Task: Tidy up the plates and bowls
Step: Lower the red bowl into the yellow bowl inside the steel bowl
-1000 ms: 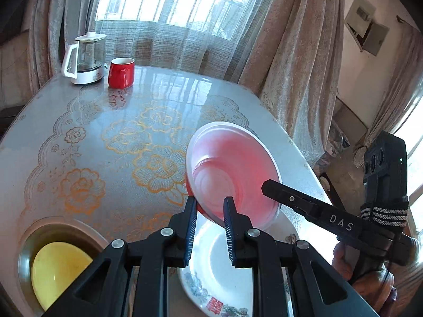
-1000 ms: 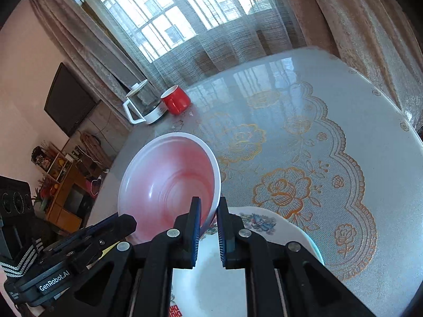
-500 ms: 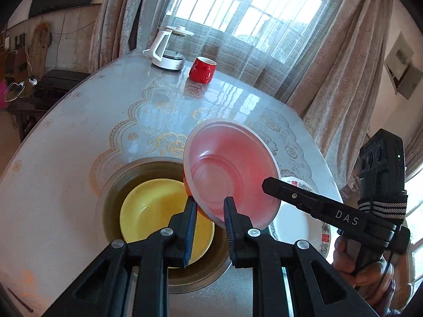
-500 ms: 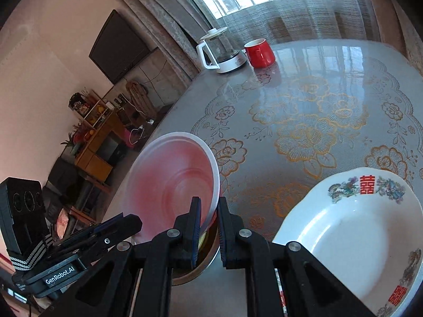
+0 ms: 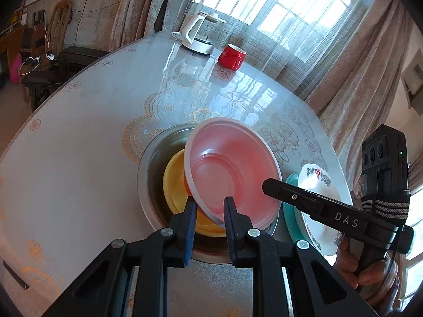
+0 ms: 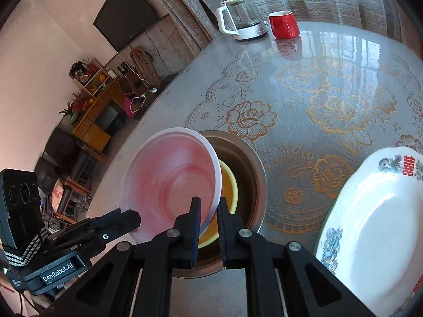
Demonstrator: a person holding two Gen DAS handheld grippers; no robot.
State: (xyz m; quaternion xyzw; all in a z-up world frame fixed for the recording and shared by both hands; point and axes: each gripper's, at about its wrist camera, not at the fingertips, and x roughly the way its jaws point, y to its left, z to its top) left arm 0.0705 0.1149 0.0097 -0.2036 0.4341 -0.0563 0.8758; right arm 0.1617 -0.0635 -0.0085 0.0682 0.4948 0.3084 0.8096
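Observation:
A pink bowl with a white rim (image 5: pixel 232 171) (image 6: pixel 171 182) hangs tilted over a steel basin (image 5: pixel 148 169) (image 6: pixel 251 163) that holds a yellow bowl (image 5: pixel 173 182) (image 6: pixel 230 187). My left gripper (image 5: pixel 210 211) is shut on the pink bowl's near rim. My right gripper (image 6: pixel 208 211) is shut on its opposite rim. A white flowered plate (image 5: pixel 317 192) (image 6: pixel 375 216) rests on a teal dish (image 5: pixel 289 203) to the right of the basin.
A white kettle (image 5: pixel 197 34) (image 6: pixel 238 18) and a red mug (image 5: pixel 232 56) (image 6: pixel 284 23) stand at the far side of the round table (image 5: pixel 79 145) (image 6: pixel 330 84). Curtains hang behind. The table's left edge drops to the floor and furniture.
Both grippers have carried the pink bowl leftward from above the white plate to above the steel basin with the yellow bowl, and it now hangs lower over it.

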